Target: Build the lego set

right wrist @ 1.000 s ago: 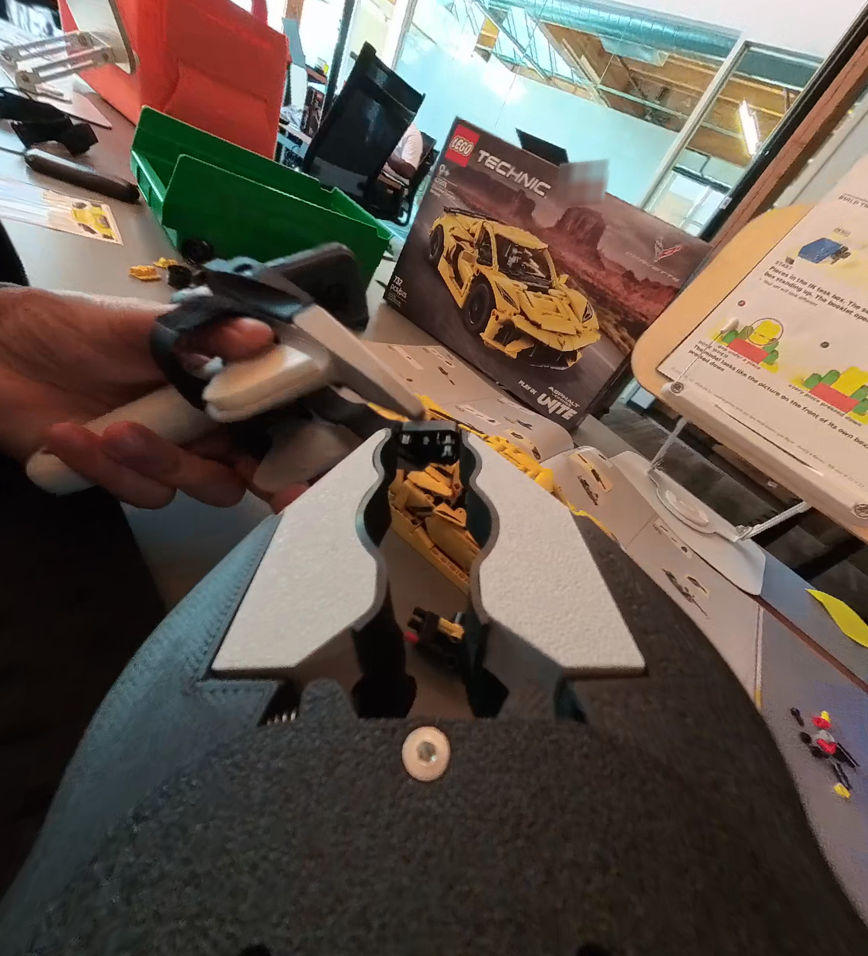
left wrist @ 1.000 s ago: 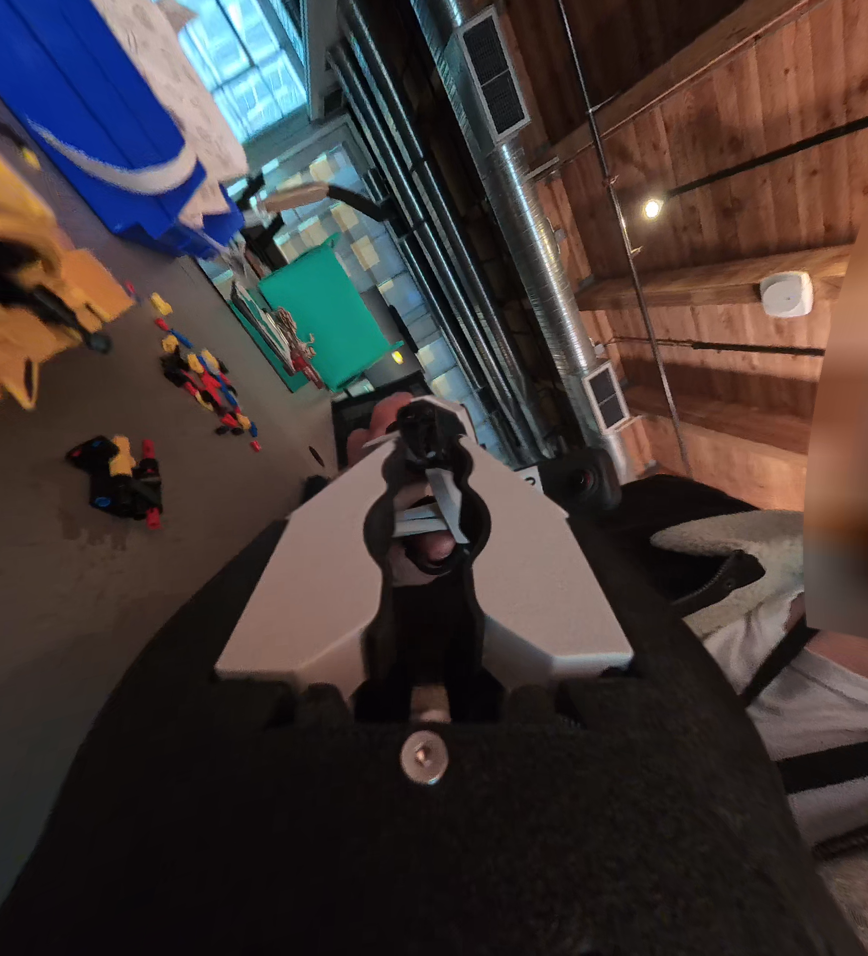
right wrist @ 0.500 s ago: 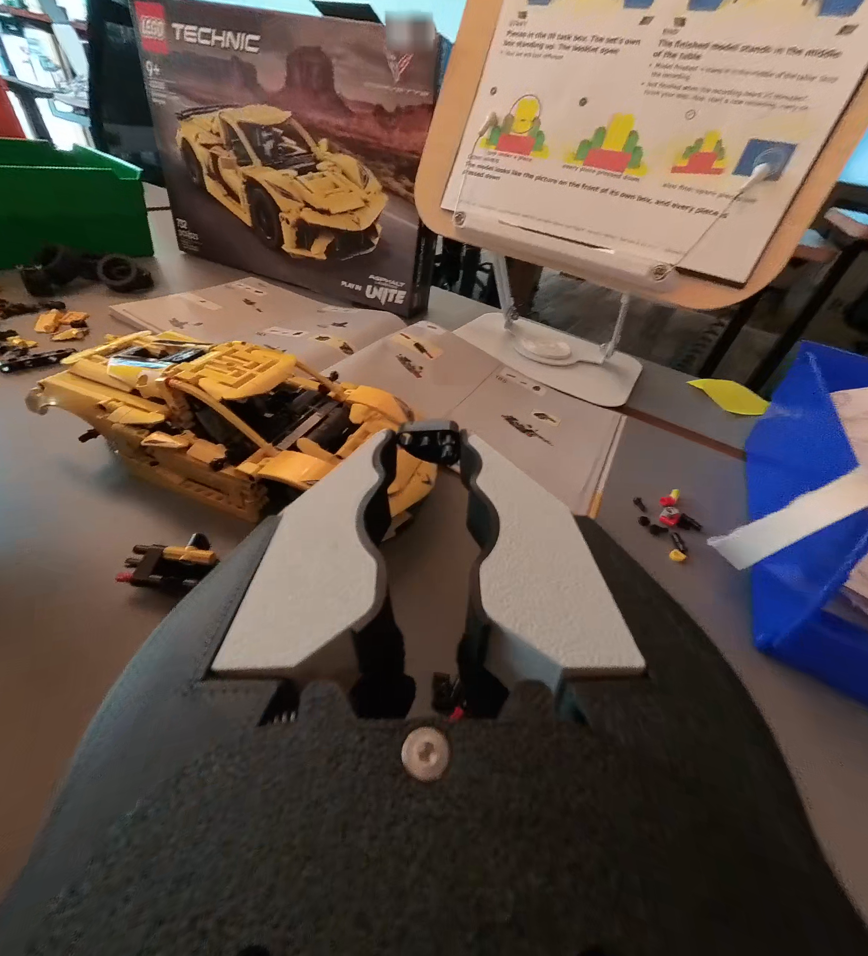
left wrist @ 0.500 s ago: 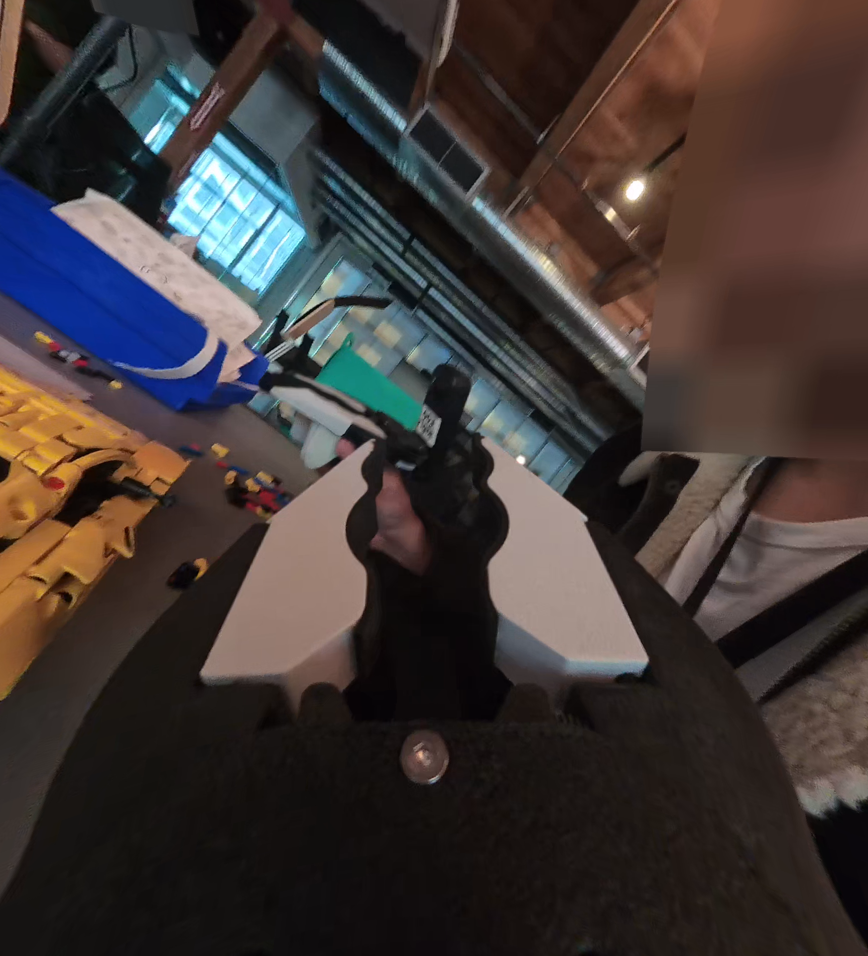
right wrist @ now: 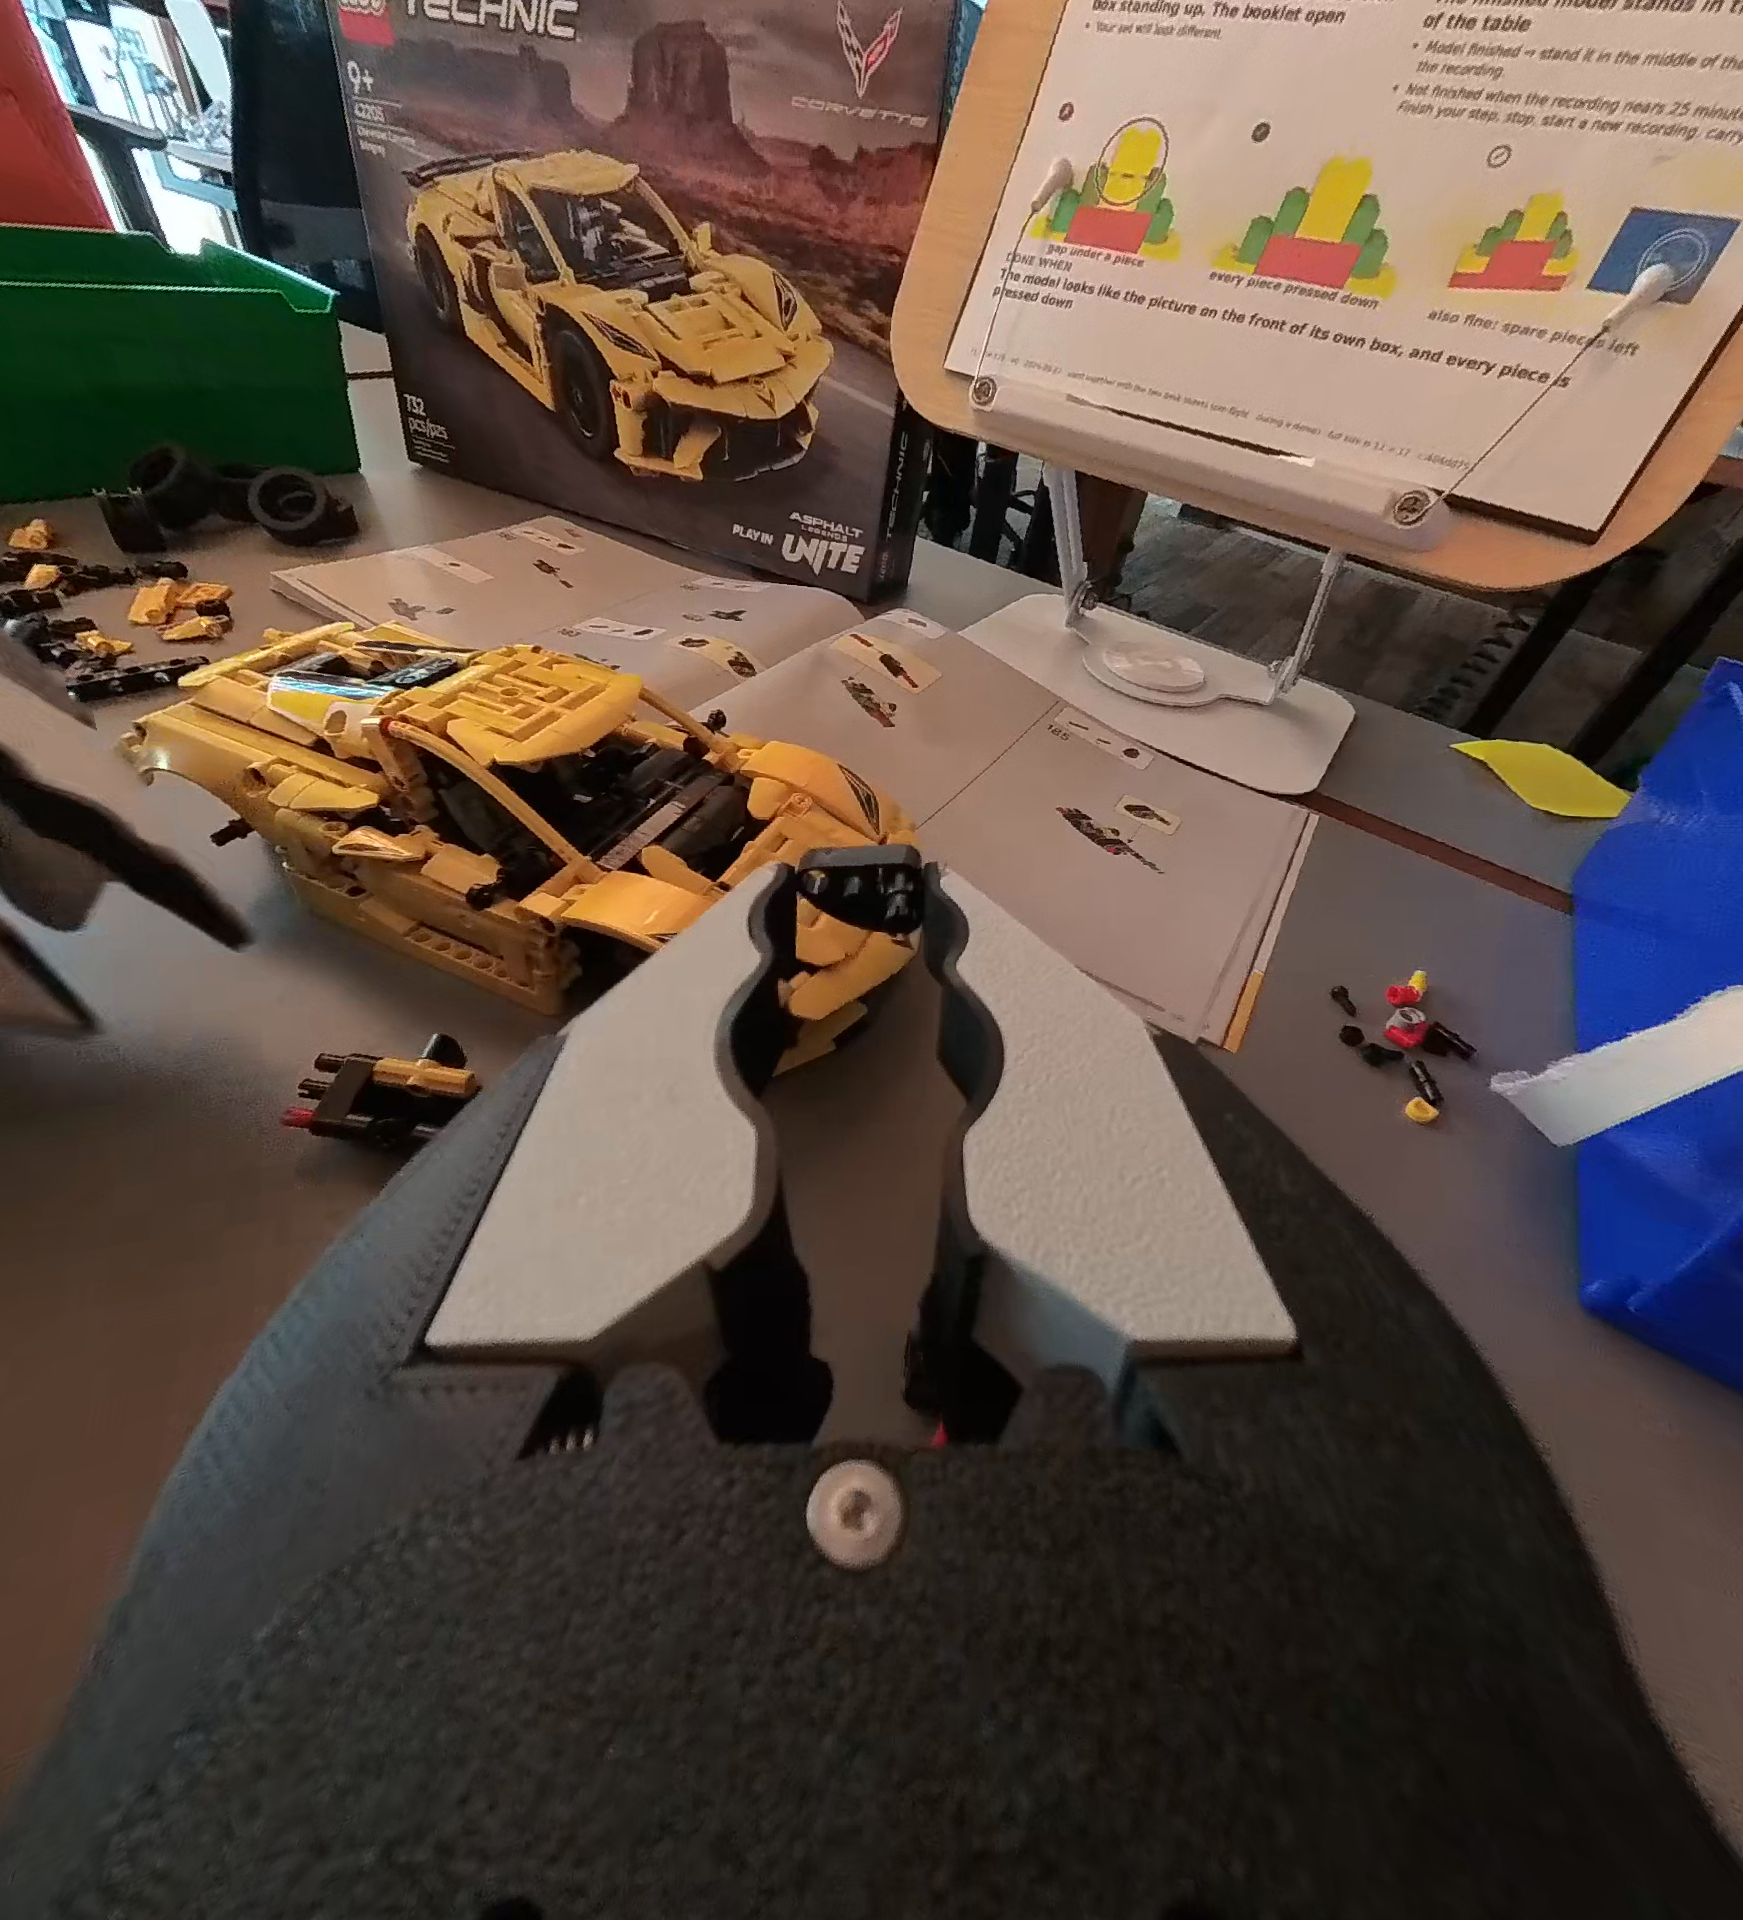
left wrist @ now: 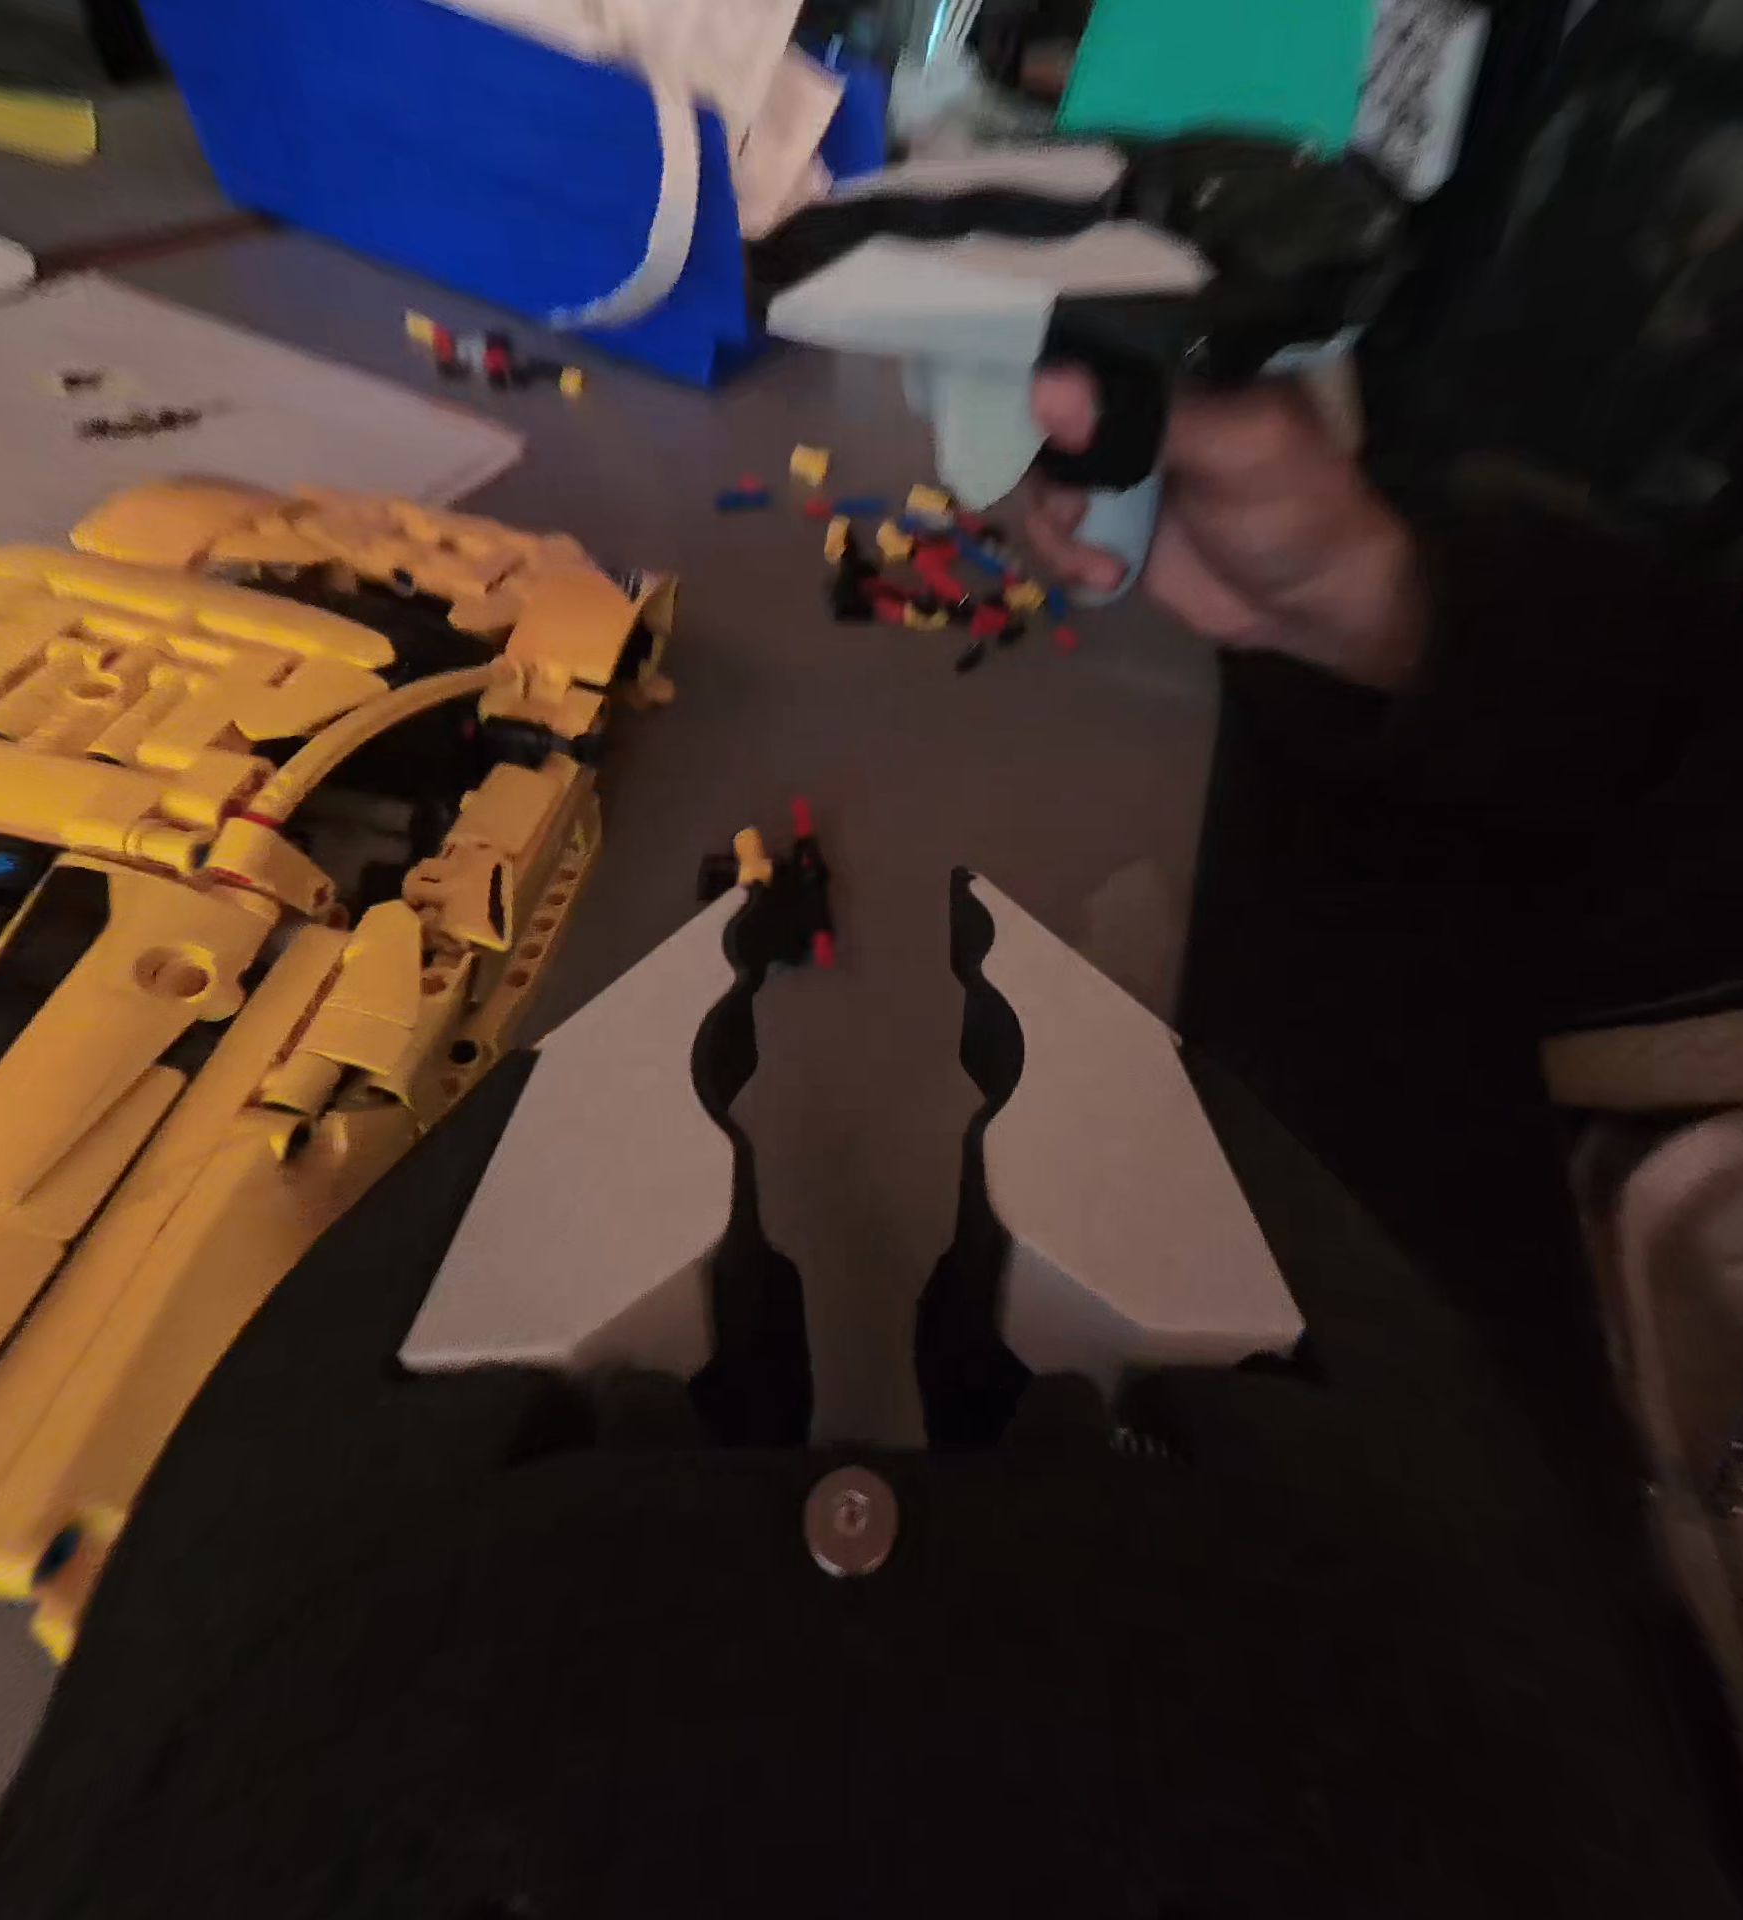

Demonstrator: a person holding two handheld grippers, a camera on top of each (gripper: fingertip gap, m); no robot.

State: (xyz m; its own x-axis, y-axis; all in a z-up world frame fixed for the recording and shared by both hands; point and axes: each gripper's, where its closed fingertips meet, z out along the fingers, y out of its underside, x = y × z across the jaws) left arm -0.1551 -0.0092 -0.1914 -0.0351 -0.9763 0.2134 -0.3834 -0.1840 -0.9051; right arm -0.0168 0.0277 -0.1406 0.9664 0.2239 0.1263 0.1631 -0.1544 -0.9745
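A partly built yellow Lego car lies on the grey table; it also shows at the left of the left wrist view. My right gripper is shut on a small black piece, held above the table in front of the car's nose. My left gripper is open and empty, low over the table. A small black, yellow and red sub-assembly lies just ahead of its left fingertip; it also shows in the right wrist view. A hand holds the right gripper farther back.
The set's box stands behind an open instruction booklet. A sheet stand is at back right, a blue bin at right, a green bin and black tyres at back left. Loose pieces lie scattered. Across from one pair of fingers to the other is roughly 15 cm.
My left gripper has swung down from pointing at the ceiling to the table and has opened. My right gripper has turned right to face the car, still holding the black piece.
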